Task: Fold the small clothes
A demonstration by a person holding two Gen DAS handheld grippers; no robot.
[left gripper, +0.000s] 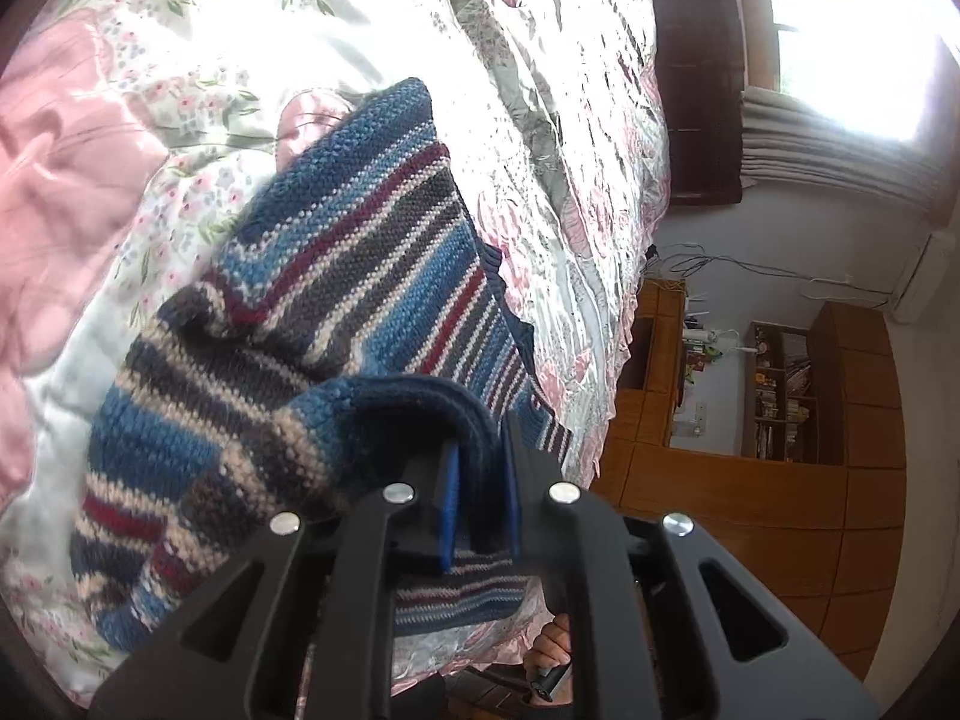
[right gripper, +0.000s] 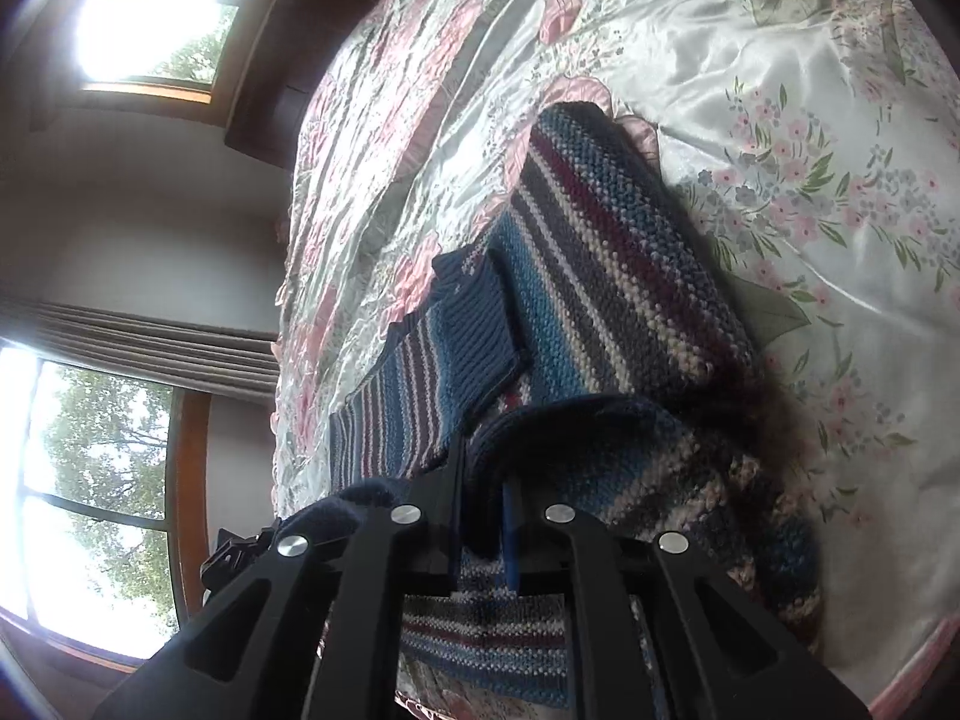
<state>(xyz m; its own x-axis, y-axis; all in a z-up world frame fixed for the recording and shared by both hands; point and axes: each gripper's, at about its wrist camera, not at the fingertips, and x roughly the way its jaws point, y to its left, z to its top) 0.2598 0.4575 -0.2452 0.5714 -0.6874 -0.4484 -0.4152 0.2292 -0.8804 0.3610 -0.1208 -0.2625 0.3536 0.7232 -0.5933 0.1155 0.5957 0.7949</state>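
Note:
A small knitted sweater (left gripper: 336, 276) striped in blue, grey, cream and maroon lies partly folded on a floral satin bedspread (left gripper: 180, 60). In the left wrist view my left gripper (left gripper: 480, 468) is shut on a dark blue ribbed edge of the sweater, which bunches between its blue pads. In the right wrist view the same sweater (right gripper: 600, 264) stretches away over the bedspread (right gripper: 780, 90), and my right gripper (right gripper: 486, 498) is shut on another thick fold of its knit. A blue ribbed cuff (right gripper: 474, 324) lies over the striped body.
The bed edge (left gripper: 630, 324) drops off to a wooden floor (left gripper: 780, 516) with a shelf unit (left gripper: 780, 396). Bright windows (right gripper: 150, 6) and a grey curtain (right gripper: 138, 336) fill the wall beyond the bed. A hand (left gripper: 555, 648) holds a grip below my left gripper.

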